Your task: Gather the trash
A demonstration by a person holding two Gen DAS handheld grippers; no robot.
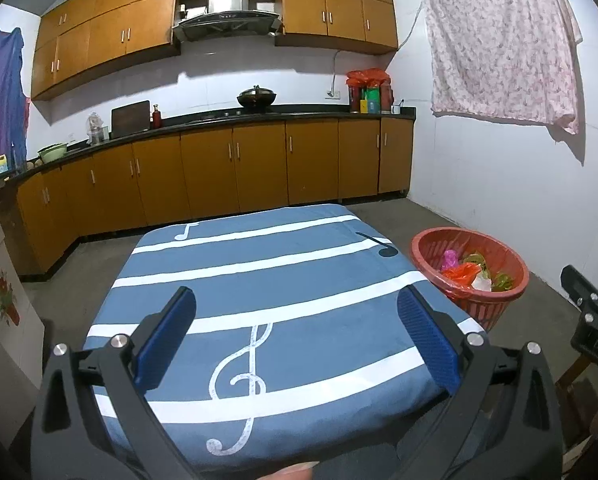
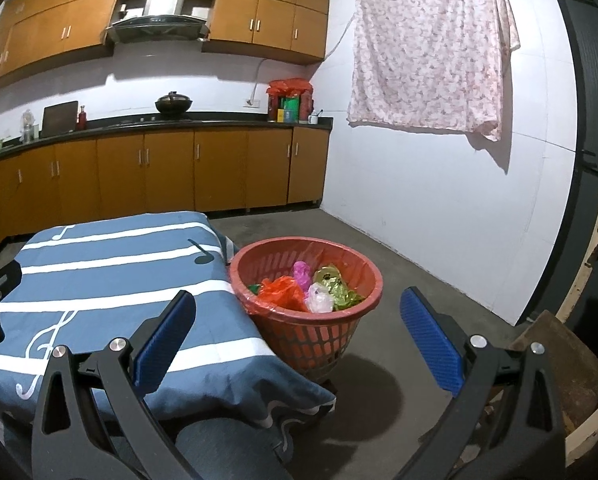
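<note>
A red plastic basket [image 2: 311, 334] stands on the floor right of the table; it also shows in the left wrist view [image 1: 431, 264]. It holds trash: a red bag [image 2: 281, 292], a pink wrapper [image 2: 302, 272], a clear bag [image 2: 318, 298] and gold-green foil [image 2: 335, 282]. The table wears a blue cloth with white stripes and music notes [image 1: 259, 280], with nothing on it. My left gripper [image 1: 295, 320] is open and empty above the cloth. My right gripper [image 2: 297, 324] is open and empty, just before the basket.
Wooden kitchen cabinets [image 1: 235, 172] and a dark counter with a wok [image 1: 256, 98] line the back wall. A floral sheet [image 2: 431, 48] hangs on the right wall. A wooden stool [image 2: 563, 364] stands at the right. A painted panel [image 1: 3, 300] leans at the left.
</note>
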